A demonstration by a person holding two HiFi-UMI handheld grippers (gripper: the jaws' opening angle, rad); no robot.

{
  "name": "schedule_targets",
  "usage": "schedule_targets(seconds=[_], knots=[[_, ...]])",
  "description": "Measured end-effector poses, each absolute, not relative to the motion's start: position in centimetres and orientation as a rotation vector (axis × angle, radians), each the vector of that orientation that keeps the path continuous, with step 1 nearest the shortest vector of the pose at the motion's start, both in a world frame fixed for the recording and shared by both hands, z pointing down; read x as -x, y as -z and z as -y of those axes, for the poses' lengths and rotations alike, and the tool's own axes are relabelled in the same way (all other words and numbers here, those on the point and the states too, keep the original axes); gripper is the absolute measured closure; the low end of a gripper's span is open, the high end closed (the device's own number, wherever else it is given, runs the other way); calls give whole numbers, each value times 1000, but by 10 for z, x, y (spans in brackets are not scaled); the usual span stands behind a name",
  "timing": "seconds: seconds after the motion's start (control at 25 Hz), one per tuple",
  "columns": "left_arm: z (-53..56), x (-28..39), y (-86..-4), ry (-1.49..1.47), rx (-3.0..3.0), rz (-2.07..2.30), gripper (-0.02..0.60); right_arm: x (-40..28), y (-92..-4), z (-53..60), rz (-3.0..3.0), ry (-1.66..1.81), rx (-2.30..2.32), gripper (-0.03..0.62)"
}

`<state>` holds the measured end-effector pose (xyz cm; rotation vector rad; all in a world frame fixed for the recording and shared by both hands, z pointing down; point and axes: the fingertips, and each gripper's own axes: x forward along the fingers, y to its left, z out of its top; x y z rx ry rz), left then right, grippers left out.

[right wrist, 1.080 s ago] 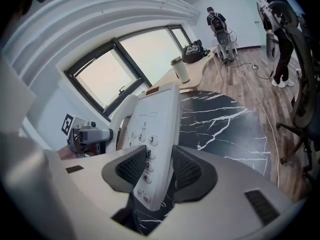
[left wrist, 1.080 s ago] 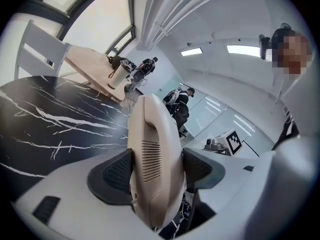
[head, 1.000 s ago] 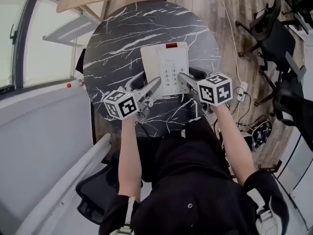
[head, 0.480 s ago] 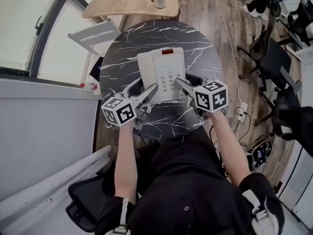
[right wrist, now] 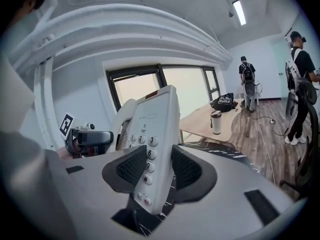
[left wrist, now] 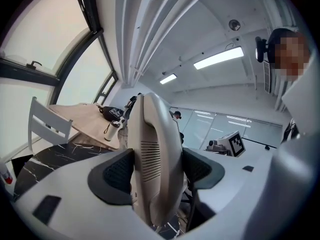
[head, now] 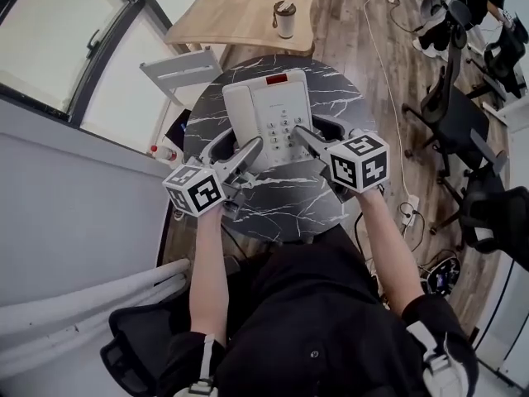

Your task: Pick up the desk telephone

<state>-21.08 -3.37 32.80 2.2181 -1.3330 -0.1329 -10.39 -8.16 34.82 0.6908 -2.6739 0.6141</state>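
The white desk telephone (head: 273,110) hangs in the air above the round black marble table (head: 289,201), held between both grippers. My left gripper (head: 235,145) is shut on its handset side; in the left gripper view the pads press on the handset's edge (left wrist: 155,169). My right gripper (head: 319,132) is shut on the keypad side, and in the right gripper view the black pads clamp the telephone (right wrist: 155,134) just beside the number keys. The telephone's red window faces away from me. Its underside is hidden.
A wooden table (head: 240,15) with a lidded cup (head: 285,19) stands beyond the marble table. A white chair (head: 182,69) stands at the back left, with a red-capped bottle (head: 161,151) on the floor. Office chairs (head: 463,114) and cables fill the right side.
Both grippers have risen together with the telephone, lifting it off the marble table. The table now looks smaller and farther below.
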Motion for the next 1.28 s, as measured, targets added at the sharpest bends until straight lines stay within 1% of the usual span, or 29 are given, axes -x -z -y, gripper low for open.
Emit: schedule_targets(seconds=[0.52, 1.28], knots=[[34, 206, -267, 179, -2356, 1355, 260, 98, -283, 81, 2765, -458, -765, 418], [40, 209, -227, 188, -2435, 1371, 261, 100, -247, 85, 2830, -408, -816, 418]])
